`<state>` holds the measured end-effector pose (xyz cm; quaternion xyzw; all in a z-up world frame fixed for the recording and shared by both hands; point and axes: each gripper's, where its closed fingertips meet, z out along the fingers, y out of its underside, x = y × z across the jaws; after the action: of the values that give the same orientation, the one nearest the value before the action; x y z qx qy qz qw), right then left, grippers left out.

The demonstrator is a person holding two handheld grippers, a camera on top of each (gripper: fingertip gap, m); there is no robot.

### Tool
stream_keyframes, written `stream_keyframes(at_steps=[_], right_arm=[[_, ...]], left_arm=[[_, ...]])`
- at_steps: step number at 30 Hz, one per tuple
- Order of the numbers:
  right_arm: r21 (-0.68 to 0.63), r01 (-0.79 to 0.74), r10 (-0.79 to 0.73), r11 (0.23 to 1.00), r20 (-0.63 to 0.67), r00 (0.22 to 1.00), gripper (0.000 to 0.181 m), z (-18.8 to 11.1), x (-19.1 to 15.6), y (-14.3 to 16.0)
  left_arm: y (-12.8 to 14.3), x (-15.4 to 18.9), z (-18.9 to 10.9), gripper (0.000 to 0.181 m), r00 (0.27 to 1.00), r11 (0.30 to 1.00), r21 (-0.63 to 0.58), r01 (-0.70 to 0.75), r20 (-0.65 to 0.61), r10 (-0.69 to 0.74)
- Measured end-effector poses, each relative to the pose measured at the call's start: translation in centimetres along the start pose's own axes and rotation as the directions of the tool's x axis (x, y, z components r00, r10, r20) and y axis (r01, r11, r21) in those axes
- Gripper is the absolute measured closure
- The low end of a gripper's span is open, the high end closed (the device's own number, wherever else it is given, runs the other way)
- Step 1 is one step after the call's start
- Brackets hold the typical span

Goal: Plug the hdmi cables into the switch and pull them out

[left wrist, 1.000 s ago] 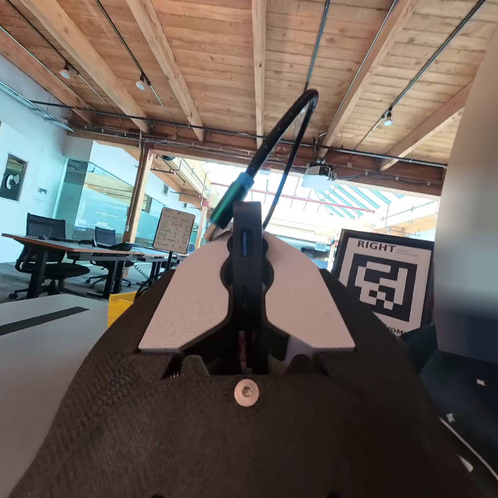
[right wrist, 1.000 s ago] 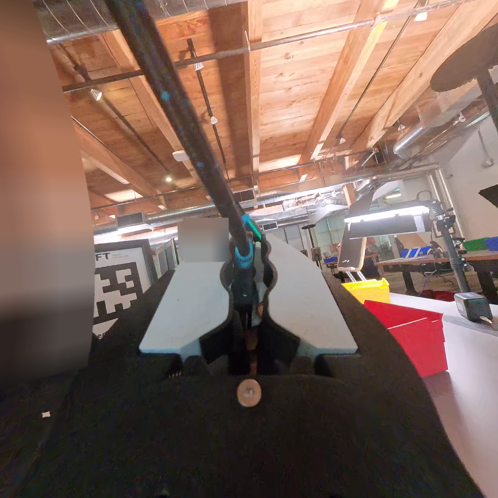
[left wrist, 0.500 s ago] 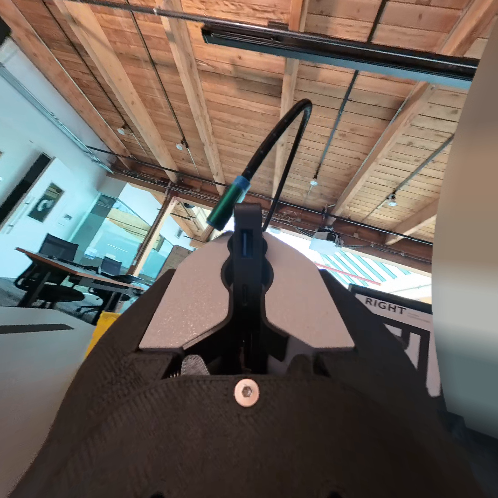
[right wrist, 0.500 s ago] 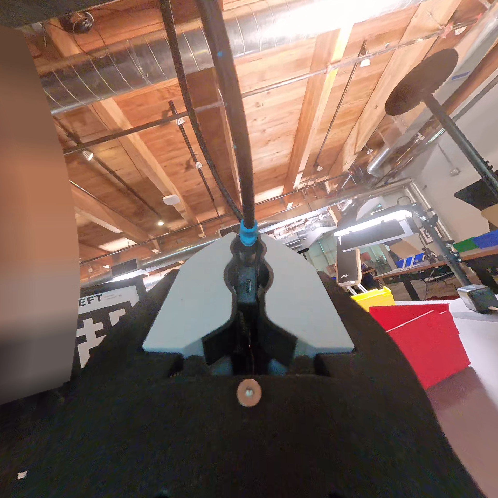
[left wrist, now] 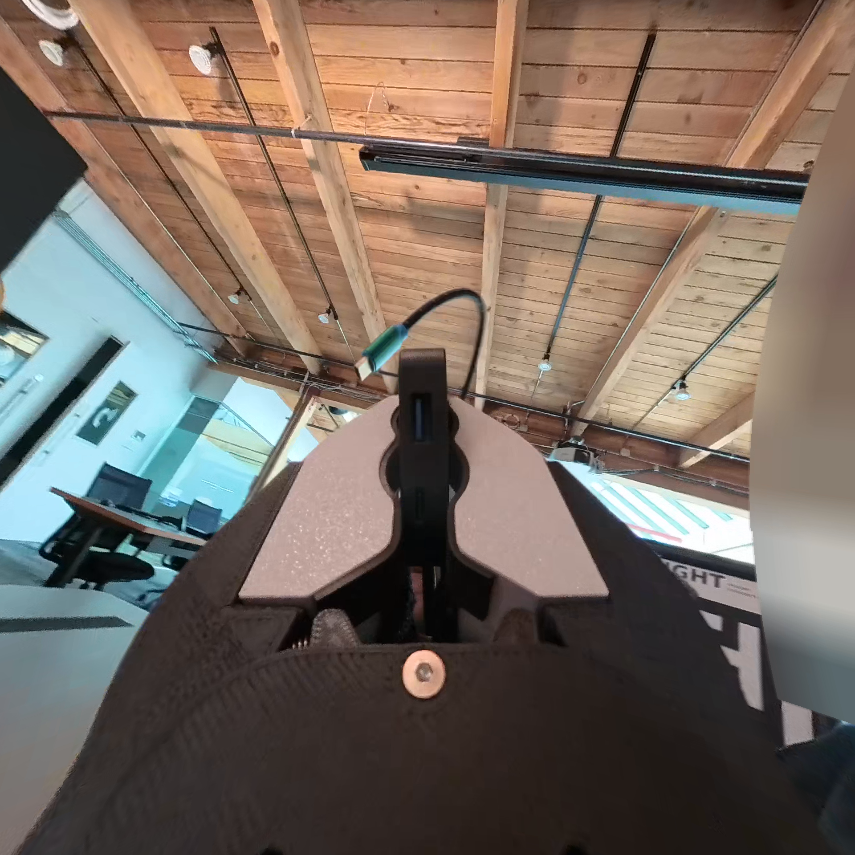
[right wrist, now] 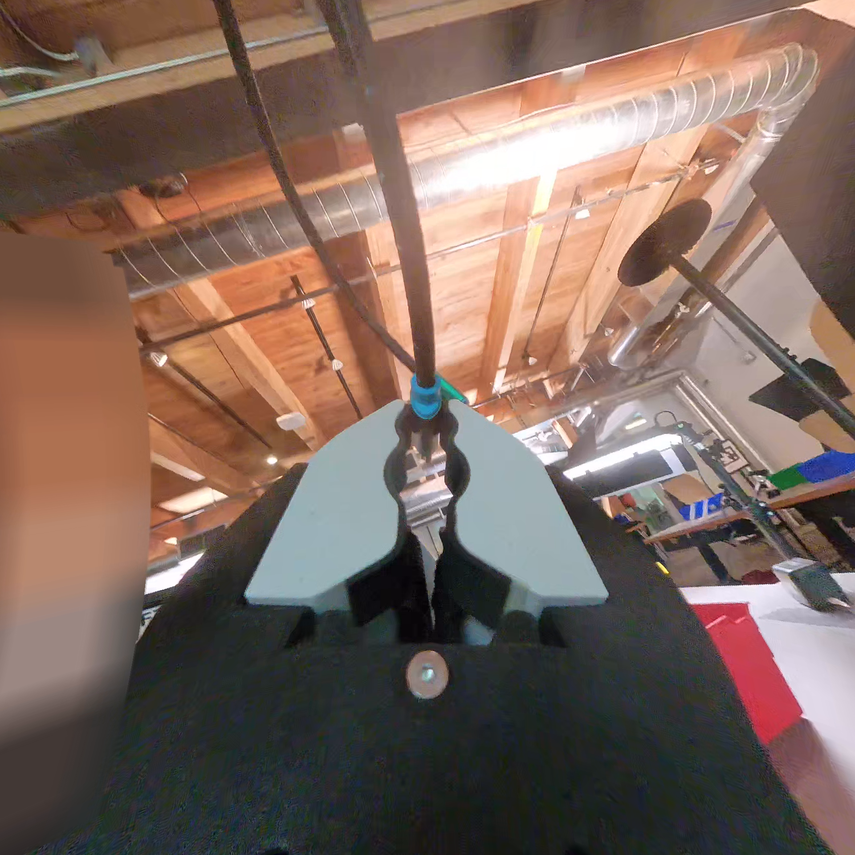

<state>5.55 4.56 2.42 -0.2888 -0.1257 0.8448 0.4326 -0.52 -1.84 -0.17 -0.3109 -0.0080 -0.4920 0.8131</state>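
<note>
In the left wrist view my left gripper (left wrist: 423,416) points up at the ceiling and is shut on the switch (left wrist: 423,444), a thin black box held edge-on with a blue port facing me. Its short black lead (left wrist: 462,296) loops over the top and ends in a green plug (left wrist: 381,354) hanging free. In the right wrist view my right gripper (right wrist: 424,418) also points up and is shut at its tips on the HDMI cable's plug (right wrist: 423,444). The black cable (right wrist: 407,231) with a blue collar (right wrist: 424,402) rises from it. A second, braided cable (right wrist: 296,199) runs behind.
A red bin (right wrist: 749,671) sits on a white table (right wrist: 823,647) at the right. A black stand with a disc (right wrist: 666,240) leans across the upper right. A black-and-white marker board (left wrist: 694,624) is close on the right in the left wrist view, and a white table (left wrist: 46,657) at lower left.
Both grippers have tilted further up toward the ceiling. In the right wrist view the cable has swung upright and its plug now sits at the fingertips rather than deep between the fingers.
</note>
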Motion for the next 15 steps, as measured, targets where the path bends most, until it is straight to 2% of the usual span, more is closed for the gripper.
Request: stream_keyframes(at_steps=[5, 8, 10, 12, 15], right_arm=[[-0.223, 0.199, -0.216, 0.954, -0.055, 0.975, 0.17, -0.6, 0.5, -4.2], [-0.276, 0.373, -0.418, 0.886, -0.127, 0.899, 0.17, -2.3, 0.2, -9.7], [-0.344, 0.482, -0.561, 0.806, -0.182, 0.808, 0.169, -4.1, -0.1, -13.0], [-0.434, 0.563, -0.691, 0.704, -0.234, 0.684, 0.169, -6.3, -0.6, -15.8], [-0.607, 0.59, -0.834, 0.533, -0.258, 0.488, 0.169, -10.4, -1.2, -18.7]], left_arm=[[-6.1, 0.2, -0.3, 0.168, 0.974, 0.972, 0.065, -0.225, 0.017, 0.224], [-9.5, 1.0, -0.4, 0.168, 0.942, 0.939, 0.077, -0.336, 0.034, 0.334], [-11.1, 1.5, -0.6, 0.168, 0.921, 0.918, 0.08, -0.389, 0.04, 0.387], [-12.6, 2.2, -0.9, 0.168, 0.908, 0.901, 0.112, -0.419, 0.043, 0.417], [-13.8, 2.8, -1.2, 0.168, 0.902, 0.892, 0.14, -0.43, 0.04, 0.429]])
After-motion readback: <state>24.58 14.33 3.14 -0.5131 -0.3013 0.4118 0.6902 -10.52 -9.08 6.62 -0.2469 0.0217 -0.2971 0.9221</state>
